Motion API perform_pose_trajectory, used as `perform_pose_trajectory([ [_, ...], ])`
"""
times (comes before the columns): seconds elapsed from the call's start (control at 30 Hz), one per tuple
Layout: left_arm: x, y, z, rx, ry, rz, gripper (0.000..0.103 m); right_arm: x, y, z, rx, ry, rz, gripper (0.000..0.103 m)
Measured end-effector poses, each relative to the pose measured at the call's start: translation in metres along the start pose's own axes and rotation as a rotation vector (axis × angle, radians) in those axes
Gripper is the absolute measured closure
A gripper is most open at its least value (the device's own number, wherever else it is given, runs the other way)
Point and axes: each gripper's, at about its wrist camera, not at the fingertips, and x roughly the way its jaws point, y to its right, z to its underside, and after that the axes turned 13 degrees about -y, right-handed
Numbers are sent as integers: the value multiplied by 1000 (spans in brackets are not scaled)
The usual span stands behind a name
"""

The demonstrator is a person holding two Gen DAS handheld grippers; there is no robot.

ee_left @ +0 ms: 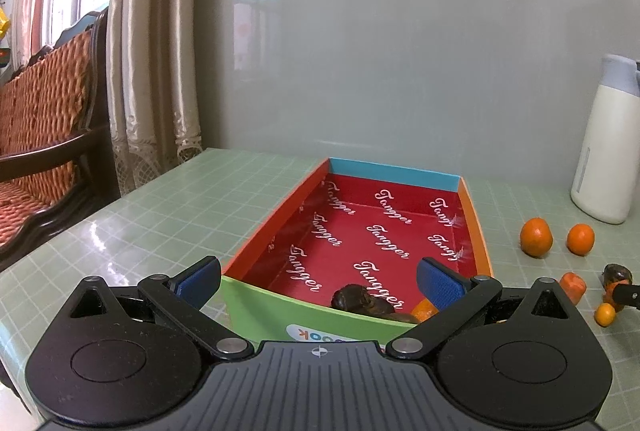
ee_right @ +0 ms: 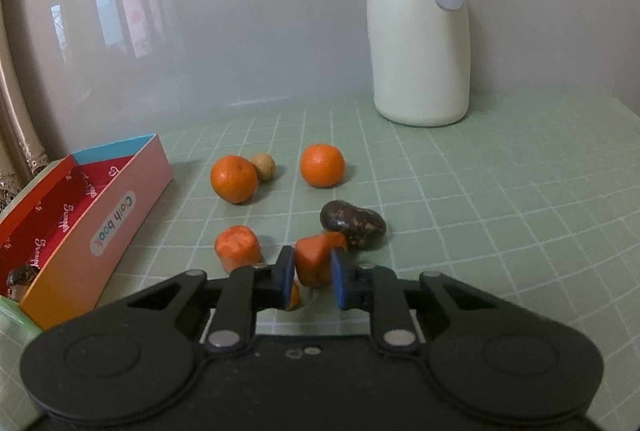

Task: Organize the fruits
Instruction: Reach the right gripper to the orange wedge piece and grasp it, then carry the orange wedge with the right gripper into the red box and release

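White flask [ee_right: 420, 43] upright on green grid mat [ee_right: 480, 199]; curtain [ee_left: 152, 43], wicker chair [ee_left: 40, 135] beside window.

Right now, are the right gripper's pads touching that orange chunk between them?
Touching. The right wrist view shows the right gripper with both blue pads pressed against the sides of the orange chunk, no gap visible.

1. My left gripper [ee_left: 318, 281]: matte black body, ribbed centre, blue fingertip pads [ee_left: 440, 283].
2. My right gripper [ee_right: 312, 281]: same black linkage, silver pivot screws [ee_right: 224, 338] at 5 and 7 o'clock.
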Motion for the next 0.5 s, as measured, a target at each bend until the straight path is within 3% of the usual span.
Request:
perform_pose_trajectory([
  [0.5, -1, 2, 2, 17, -5, -3, 0, 17, 1, -1, -31, -57, 44, 82],
])
